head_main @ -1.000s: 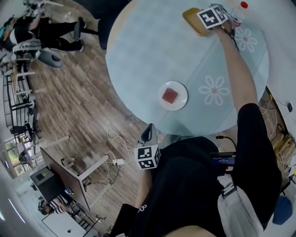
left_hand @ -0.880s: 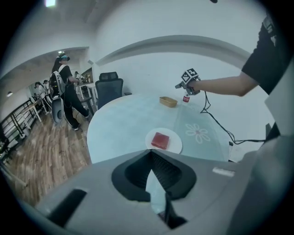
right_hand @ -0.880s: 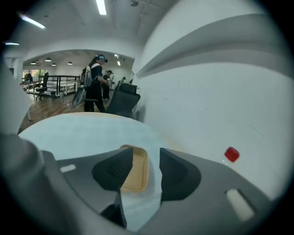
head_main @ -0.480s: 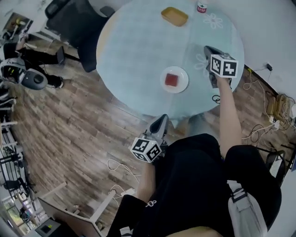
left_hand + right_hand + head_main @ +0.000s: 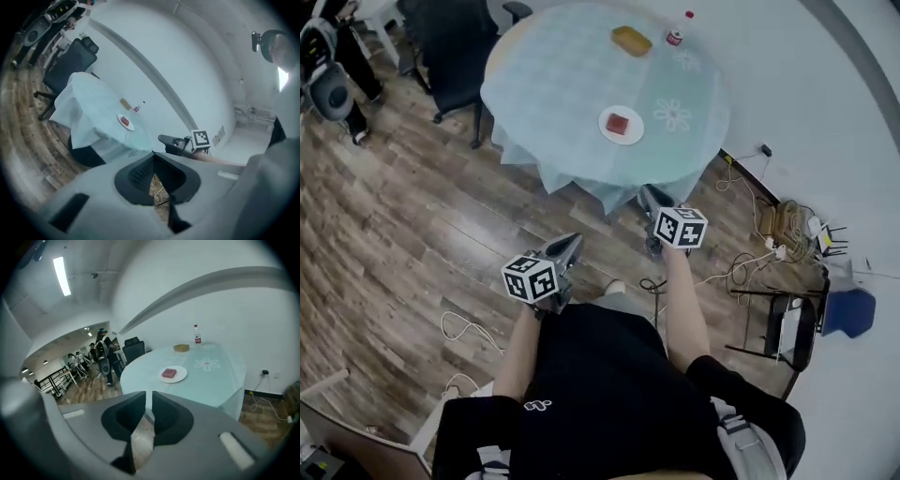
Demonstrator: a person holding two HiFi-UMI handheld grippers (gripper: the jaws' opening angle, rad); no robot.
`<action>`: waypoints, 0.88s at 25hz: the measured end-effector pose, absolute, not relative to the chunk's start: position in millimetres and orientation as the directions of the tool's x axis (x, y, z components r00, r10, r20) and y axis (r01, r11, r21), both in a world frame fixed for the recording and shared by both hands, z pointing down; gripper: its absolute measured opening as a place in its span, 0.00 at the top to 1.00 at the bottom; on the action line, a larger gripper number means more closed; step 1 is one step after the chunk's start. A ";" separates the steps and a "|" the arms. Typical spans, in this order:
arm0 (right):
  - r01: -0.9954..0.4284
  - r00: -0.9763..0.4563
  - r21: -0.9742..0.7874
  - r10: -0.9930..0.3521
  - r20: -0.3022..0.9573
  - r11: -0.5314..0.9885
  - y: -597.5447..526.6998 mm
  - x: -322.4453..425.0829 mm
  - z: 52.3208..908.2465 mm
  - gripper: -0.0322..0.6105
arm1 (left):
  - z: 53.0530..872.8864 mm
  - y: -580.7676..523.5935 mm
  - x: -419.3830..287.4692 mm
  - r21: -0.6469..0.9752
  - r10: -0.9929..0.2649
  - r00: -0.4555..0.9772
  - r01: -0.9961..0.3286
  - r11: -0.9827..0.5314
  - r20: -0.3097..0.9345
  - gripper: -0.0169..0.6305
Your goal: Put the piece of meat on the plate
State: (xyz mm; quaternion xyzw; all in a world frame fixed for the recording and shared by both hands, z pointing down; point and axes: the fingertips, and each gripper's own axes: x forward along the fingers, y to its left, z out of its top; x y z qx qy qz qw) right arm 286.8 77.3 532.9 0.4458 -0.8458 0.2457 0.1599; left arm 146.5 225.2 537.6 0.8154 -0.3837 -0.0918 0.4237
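Observation:
A red piece of meat point(image 5: 619, 122) lies on a white plate point(image 5: 630, 133) near the middle of the round table point(image 5: 553, 84). It also shows in the right gripper view as the meat point(image 5: 169, 373) on the plate point(image 5: 181, 376), and small in the left gripper view on the plate point(image 5: 125, 122). Both grippers hang over the wooden floor, off the table's near edge. My left gripper point(image 5: 572, 241) point(image 5: 153, 153) is shut and empty. My right gripper point(image 5: 649, 193) point(image 5: 149, 393) point(image 5: 162, 138) is opening, a thin slit between its jaws and nothing in it.
A yellow dish point(image 5: 632, 40) and a small bottle point(image 5: 676, 36) stand at the table's far side. Dark office chairs point(image 5: 450, 56) stand left of the table. Cables and a power strip point(image 5: 750, 262) lie on the floor to the right. People stand far off point(image 5: 101, 350).
The right gripper left the far side of the table by the yellow dish and came back off the near edge. The person stepped back, the left gripper with them. The meat stayed on the plate.

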 end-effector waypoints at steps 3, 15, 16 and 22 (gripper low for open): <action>-0.818 -0.568 -0.414 -0.671 0.477 0.399 134.6 285.2 566.4 0.85 | 562.6 263.9 138.6 0.860 -0.738 0.655 -0.460 -0.220 0.162 0.97; -0.789 -0.282 -0.503 -0.520 0.806 -0.351 350.6 408.1 770.8 0.94 | 739.7 394.7 -102.2 0.864 -0.844 0.235 -0.289 0.412 0.481 0.97; -0.794 -0.276 -0.503 -0.533 0.800 -0.343 346.5 412.5 765.0 0.94 | 765.5 422.9 -106.4 0.820 -0.784 0.267 -0.316 0.478 0.560 0.97; -0.873 -0.327 -0.460 -0.509 0.797 -0.160 302.3 382.5 735.9 0.89 | 839.9 547.2 -60.1 0.660 -0.501 0.429 -0.462 0.593 0.751 0.97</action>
